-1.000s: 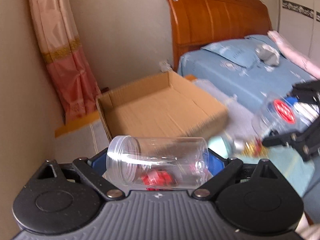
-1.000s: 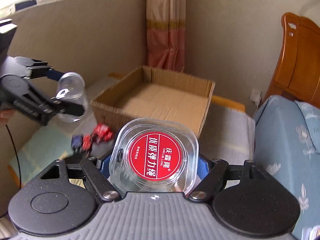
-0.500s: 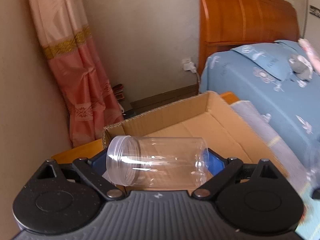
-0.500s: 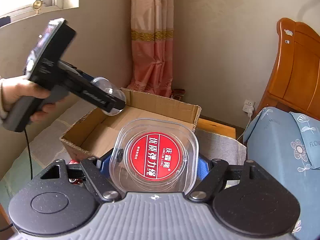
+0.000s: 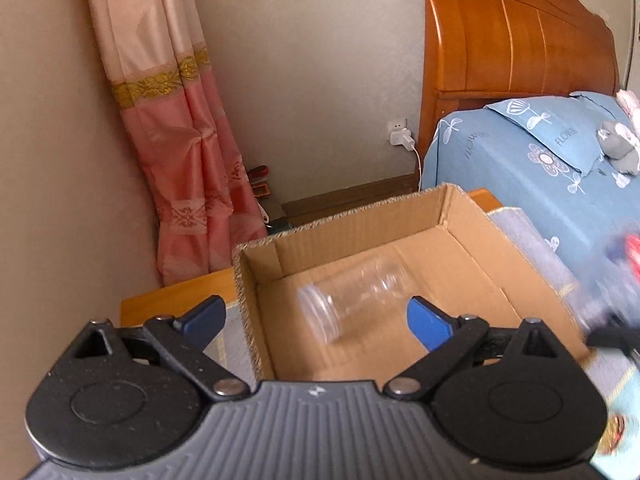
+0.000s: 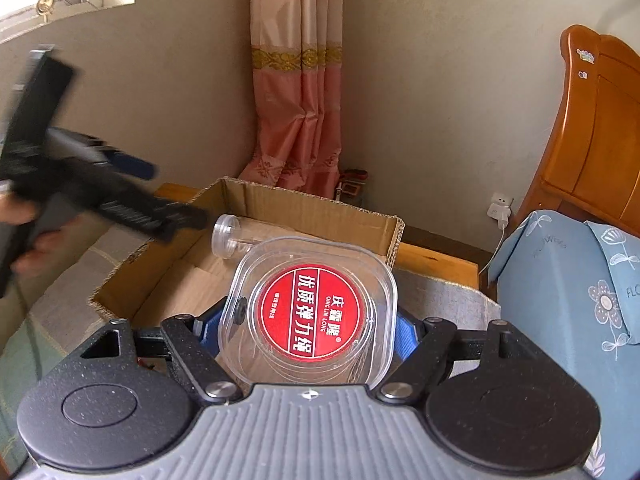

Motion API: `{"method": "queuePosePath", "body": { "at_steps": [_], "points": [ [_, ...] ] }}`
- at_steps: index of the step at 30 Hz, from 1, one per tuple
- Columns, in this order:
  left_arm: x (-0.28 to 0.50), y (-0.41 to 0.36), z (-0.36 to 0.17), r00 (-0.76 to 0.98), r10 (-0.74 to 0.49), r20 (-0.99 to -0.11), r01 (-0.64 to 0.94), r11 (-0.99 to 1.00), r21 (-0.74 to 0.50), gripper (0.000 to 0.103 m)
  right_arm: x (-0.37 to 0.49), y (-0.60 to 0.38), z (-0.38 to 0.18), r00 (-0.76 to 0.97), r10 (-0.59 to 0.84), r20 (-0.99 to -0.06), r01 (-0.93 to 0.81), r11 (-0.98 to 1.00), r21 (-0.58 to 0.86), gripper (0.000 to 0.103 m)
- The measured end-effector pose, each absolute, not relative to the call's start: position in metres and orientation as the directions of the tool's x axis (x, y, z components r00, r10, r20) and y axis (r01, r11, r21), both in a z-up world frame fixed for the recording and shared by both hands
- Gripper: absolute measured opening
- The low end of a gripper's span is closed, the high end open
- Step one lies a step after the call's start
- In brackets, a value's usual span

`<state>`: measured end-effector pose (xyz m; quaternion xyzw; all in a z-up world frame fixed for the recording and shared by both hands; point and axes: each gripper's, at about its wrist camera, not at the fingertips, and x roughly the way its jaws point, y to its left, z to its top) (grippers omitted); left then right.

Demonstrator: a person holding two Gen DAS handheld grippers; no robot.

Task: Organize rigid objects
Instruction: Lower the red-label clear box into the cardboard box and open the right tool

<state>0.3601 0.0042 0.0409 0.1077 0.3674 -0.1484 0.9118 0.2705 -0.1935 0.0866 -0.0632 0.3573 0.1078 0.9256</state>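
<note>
A clear plastic jar (image 5: 352, 294) lies blurred on its side inside the open cardboard box (image 5: 460, 216). It also shows in the right wrist view (image 6: 230, 236), in the box (image 6: 320, 210). My left gripper (image 5: 316, 322) is open and empty, above the box's near left corner; it appears blurred in the right wrist view (image 6: 160, 196). My right gripper (image 6: 306, 328) is shut on a clear square container with a round red label (image 6: 310, 312), held over the box's near right side. That container shows as a red blur at the left wrist view's right edge (image 5: 630, 248).
The box sits on a cloth-covered table (image 6: 448, 300) in a room corner. A pink curtain (image 5: 176, 120) hangs behind it. A bed with blue bedding (image 5: 540, 160) and a wooden headboard (image 5: 512, 40) stands to the right. A wall plug (image 6: 500, 210) is nearby.
My left gripper opened and let go of the clear jar, which dropped into the box. My right gripper moved closer over the box with the container.
</note>
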Motion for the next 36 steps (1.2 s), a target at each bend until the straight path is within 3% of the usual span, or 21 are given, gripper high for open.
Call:
{"method": "queuePosePath", "body": {
  "at_steps": [14,16,18,36],
  "points": [
    [0.293,0.036,0.045,0.722,-0.126,-0.680,0.291,0.947,0.134,0.101,0.351,-0.178,0.072,0.695,0.136,-0.706,-0.222,0.974,-0.031,0.082],
    [0.287,0.041,0.043,0.718,-0.136,-0.683,0.281,0.954,0.106,0.101,0.358,-0.176,0.072,0.703,0.138,-0.698,-0.221,0.975,-0.030,0.087],
    [0.280,0.044,0.040,0.711,-0.151,-0.687,0.282,0.956,0.081,0.101,0.359,-0.175,0.074,0.716,0.125,-0.687,-0.205,0.978,-0.035,0.100],
    [0.209,0.046,0.031,0.746,-0.164,-0.645,0.284,0.955,0.086,0.102,0.239,-0.177,0.084,0.737,0.235,-0.634,-0.264,0.963,0.050,0.103]
  ]
}}
